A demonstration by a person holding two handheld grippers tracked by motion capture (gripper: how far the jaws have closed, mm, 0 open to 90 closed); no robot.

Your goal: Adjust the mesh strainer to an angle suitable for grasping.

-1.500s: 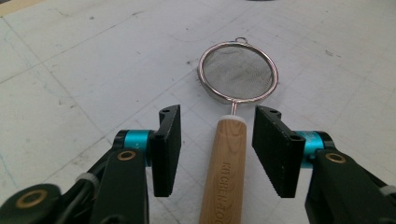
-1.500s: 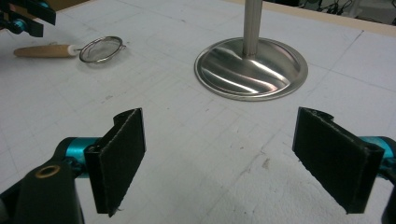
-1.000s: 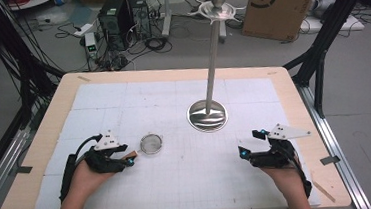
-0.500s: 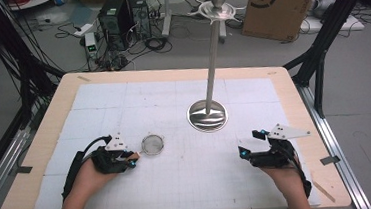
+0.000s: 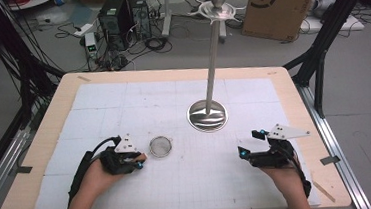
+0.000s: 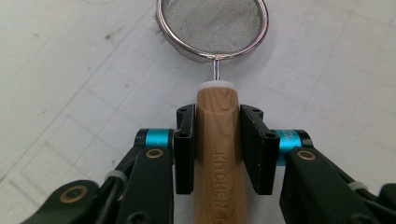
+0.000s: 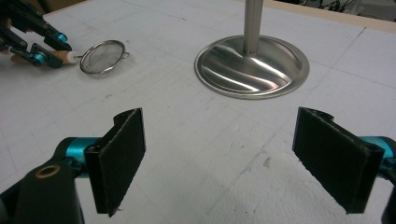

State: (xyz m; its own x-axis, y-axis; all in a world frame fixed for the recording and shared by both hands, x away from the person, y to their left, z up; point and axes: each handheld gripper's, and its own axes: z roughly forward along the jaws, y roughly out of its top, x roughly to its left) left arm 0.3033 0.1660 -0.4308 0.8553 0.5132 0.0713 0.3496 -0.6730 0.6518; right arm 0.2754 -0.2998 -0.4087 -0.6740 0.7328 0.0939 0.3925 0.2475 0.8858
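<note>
Left side: your left claw [image 5: 139, 161] was pinching the wooden handle [image 6: 219, 140] of the small mesh strainer [image 5: 160, 146]. Its jaws had just been closing, and in the left gripper view both pads sat flat against the sides of the handle, close to the white collar where the wire stem begins. That grip point, near the bowl end, probably gives better control of the sieve when lifted. The strainer lay on the white gridded surface [image 5: 180, 195], bowl pointing away from your hand, roughly level.

Your left hand [image 5: 101, 176] lay low over the surface, forearm coming in from the near edge, claw pointed right toward the middle.

Centre: the metal stand [image 5: 207, 115] stood upright on its round base, well apart from the strainer, its pole rising to hooks [image 5: 215, 13] at the top. Judgement: the strainer is likely meant to hang there, hence the handle grip that leaves the bowl free.

Right side: your right claw [image 5: 251, 143] was spread wide, nothing between the pads [image 7: 122, 158], which hovered just above the bare surface. Your right hand [image 5: 279, 170] rested low near the front edge, claw aimed toward the stand's base, apparently waiting.
</note>
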